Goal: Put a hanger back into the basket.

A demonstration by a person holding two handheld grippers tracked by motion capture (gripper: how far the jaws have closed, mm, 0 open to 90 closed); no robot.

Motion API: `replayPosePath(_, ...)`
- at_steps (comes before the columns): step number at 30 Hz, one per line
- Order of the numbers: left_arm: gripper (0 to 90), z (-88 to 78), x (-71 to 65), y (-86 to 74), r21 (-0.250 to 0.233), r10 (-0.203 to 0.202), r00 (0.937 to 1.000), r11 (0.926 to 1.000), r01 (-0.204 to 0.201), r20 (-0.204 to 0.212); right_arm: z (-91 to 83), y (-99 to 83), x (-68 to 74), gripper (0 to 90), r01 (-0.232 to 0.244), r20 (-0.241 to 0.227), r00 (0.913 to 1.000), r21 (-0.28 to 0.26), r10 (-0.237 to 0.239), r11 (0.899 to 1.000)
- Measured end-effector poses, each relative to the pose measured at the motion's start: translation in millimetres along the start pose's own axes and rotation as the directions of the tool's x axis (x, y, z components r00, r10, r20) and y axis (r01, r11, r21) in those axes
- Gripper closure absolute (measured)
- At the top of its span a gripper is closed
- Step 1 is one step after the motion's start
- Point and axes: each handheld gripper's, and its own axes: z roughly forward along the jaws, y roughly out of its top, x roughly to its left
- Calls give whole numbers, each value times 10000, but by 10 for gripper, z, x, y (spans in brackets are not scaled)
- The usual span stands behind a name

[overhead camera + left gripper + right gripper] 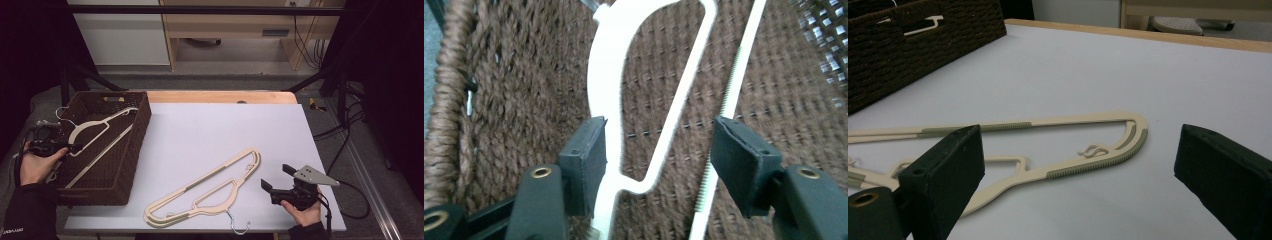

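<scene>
A cream plastic hanger (95,127) lies slanted inside the dark brown wicker basket (142,125) at the table's left. My left gripper (70,148) reaches over the basket's left wall. In the left gripper view its jaws stand apart around the hanger (606,75); the left pad is right beside the hanger's arm and the right pad is clear of it. Two more cream hangers (210,187) lie stacked on the white table, their metal hook (240,227) at the front edge. My right gripper (275,177) stands open to their right, with the hanger's end (1088,167) ahead of it.
The white sheet (220,130) covers the table, with a wooden edge (220,96) at the back. The basket (923,45) stands far left in the right gripper view. Cables (345,200) trail off the table's right side. Black frame posts flank the table.
</scene>
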Motion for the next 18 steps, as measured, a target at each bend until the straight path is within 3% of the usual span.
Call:
replayPosePath(6, 362, -197, -82, 14, -808, 304, 9995, 9963, -293, 122, -24, 11, -2, 63, 16, -3, 10000, -74, -16, 10000)
replayPosePath(7, 351, -292, -141, 20, -1321, 488, 9985, 9902, -450, 256, -28, 14, -2, 63, 30, -21, 10000, -77, -30, 10000)
replayPosePath(8, 343, -341, -175, 26, -1527, 582, 9978, 9869, -528, 314, -29, 18, 2, 63, 12, -4, 10000, -85, -12, 10000)
replayPosePath(12, 257, -505, -346, 43, -2816, 776, 9933, 9582, -506, 854, -30, 26, 8, 62, 44, -11, 10000, -133, -44, 9999)
replayPosePath(14, 222, -588, -447, 53, -3284, 1080, 9874, 9423, -645, 1160, -32, 32, 13, 61, 58, -2, 10000, -135, -58, 9999)
replayPosePath(17, 163, -683, -633, 66, -4006, 1508, 9781, 9126, -820, 1433, -39, 41, 21, 60, 50, -55, 10000, -137, -51, 9999)
replayPosePath(18, 151, -683, -633, 66, -4006, 1508, 9781, 9126, -820, 1433, -38, 45, 27, 58, 47, -102, 9999, -132, -48, 9999)
